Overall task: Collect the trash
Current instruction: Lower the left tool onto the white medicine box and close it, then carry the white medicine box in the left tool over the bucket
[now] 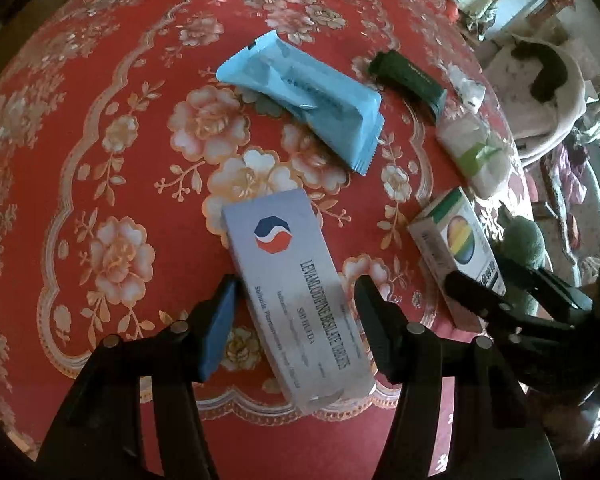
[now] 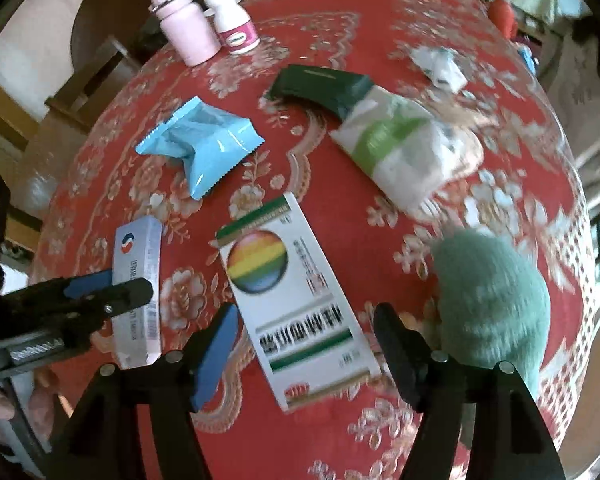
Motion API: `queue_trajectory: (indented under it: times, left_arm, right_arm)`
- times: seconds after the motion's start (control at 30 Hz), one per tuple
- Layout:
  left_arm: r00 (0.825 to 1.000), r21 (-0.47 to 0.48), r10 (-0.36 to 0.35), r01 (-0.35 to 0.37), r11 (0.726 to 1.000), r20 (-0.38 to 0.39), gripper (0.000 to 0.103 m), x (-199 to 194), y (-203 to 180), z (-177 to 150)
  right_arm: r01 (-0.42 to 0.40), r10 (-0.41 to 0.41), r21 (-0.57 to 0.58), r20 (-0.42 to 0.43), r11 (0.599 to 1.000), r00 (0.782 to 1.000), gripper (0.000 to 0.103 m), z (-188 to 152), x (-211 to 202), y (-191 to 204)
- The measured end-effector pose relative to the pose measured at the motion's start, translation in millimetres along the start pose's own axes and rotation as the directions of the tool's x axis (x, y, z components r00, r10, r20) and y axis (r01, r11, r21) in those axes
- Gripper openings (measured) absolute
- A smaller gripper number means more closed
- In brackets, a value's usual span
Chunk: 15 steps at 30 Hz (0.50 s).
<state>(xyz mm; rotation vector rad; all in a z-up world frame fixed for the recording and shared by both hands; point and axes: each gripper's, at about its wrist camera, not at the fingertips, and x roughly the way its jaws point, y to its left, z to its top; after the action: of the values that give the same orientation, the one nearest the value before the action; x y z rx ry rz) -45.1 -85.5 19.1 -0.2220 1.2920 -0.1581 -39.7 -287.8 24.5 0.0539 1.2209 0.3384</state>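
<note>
A grey pill box (image 1: 296, 300) with a red and blue logo lies on the red floral tablecloth (image 1: 100, 120). My left gripper (image 1: 296, 300) stands open astride it, and cloth shows between the blue pad and the box. The right wrist view shows the same grey box (image 2: 138, 248) with the left gripper (image 2: 116, 284) around it. A white box (image 2: 296, 300) printed with a rainbow ball lies between the fingers of my right gripper (image 2: 304, 316), which is open with a gap on each side. That white box (image 1: 456, 236) and the right gripper (image 1: 508, 288) sit at the right of the left wrist view.
A blue wrapper (image 1: 300, 96), a dark green wrapper (image 1: 408, 76), a white and green pack (image 1: 472, 148) and a crumpled white wrapper (image 2: 440, 64) lie farther back. A fuzzy green object (image 2: 488, 300) sits beside the right finger. A pink bottle (image 2: 184, 28) and a white pill bottle (image 2: 236, 24) stand at the far edge.
</note>
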Motion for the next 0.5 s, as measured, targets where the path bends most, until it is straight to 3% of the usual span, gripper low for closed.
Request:
queue_trajectory:
  times: [0.2,0.5]
  left_arm:
    - [0.999,0.053,-0.011,0.01,0.999,0.03,0.053,-8,-8,-3]
    - [0.993,0.157,-0.018,0.0,0.988,0.116,0.053,-41,-55,-5]
  right_arm:
    - [-0.004,0.004,0.005,0.024,1.0,1.0,0.055,-1,0,4]
    - [-0.066,0.058,0.049,0.133,0.997,0.989,0.054,-8,-54,1]
